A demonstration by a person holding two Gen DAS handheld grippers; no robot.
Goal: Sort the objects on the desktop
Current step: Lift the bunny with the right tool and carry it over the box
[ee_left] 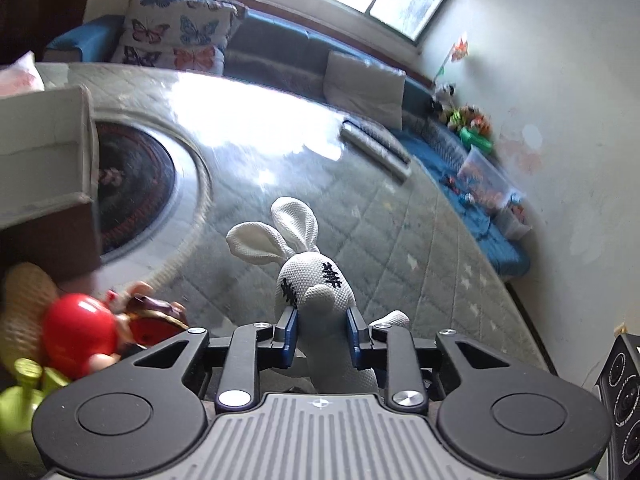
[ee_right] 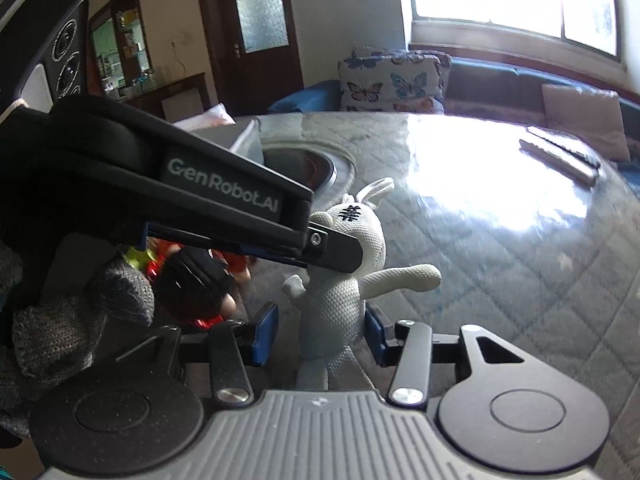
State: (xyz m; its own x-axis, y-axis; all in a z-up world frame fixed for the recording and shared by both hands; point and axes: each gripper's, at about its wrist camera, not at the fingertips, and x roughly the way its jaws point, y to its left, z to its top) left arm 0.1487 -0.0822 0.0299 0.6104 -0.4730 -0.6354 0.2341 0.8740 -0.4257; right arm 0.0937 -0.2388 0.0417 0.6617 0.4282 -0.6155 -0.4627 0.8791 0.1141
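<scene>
Two grippers meet on one white knitted rabbit [ee_left: 316, 292]: our left gripper [ee_left: 322, 336] pinches its neck just below the head, our right gripper [ee_right: 322, 334] clamps its waist. The rabbit stands upright over the quilted table [ee_left: 420, 248], ears uppermost, black stitched eyes.

rabbit toy [ee_left: 316, 284]: showing white, coarse knitted cloth
tabletop [ee_left: 400, 248]: gleaming glossy over quilted cloth
fingers [ee_left: 289, 332]: looking matt black plastic
</scene>
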